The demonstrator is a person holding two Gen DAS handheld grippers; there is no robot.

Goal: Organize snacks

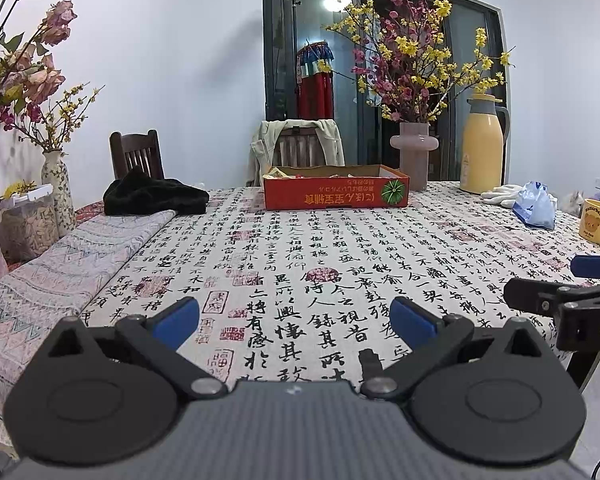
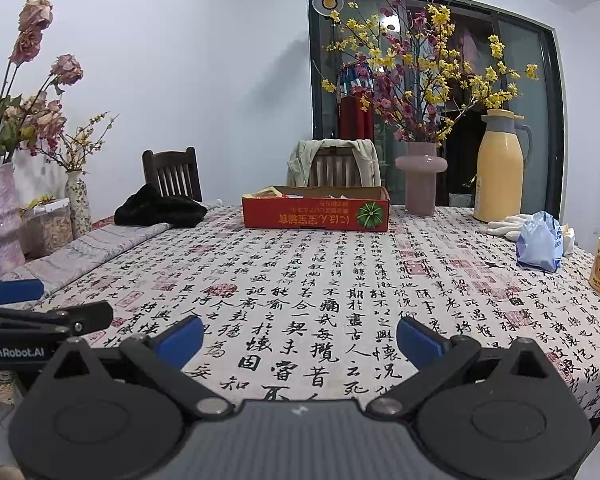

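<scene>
Left gripper (image 1: 294,320) and right gripper (image 2: 300,338) hover side by side, jaws spread wide, empty; far ahead of both, a shallow red cardboard snack box (image 2: 316,213) sits on the calligraphy-printed table (image 2: 340,300).

Tabletop (image 1: 340,248): matt printed cloth, with a woven patterned cloth (image 1: 60,264) along its left edge. Red box (image 1: 336,194): printed cardboard, slightly glossy. Left tool (image 1: 294,318) and right tool (image 2: 300,338): matt black plastic with metal pivot pins and smooth blue pads (image 1: 178,320). Yellow jug (image 1: 482,148): smooth, satin. Pink vase (image 1: 414,152): smooth, matt. Blue bag (image 1: 536,206): crinkled plastic film. Chair (image 1: 136,154): dark wood.
</scene>
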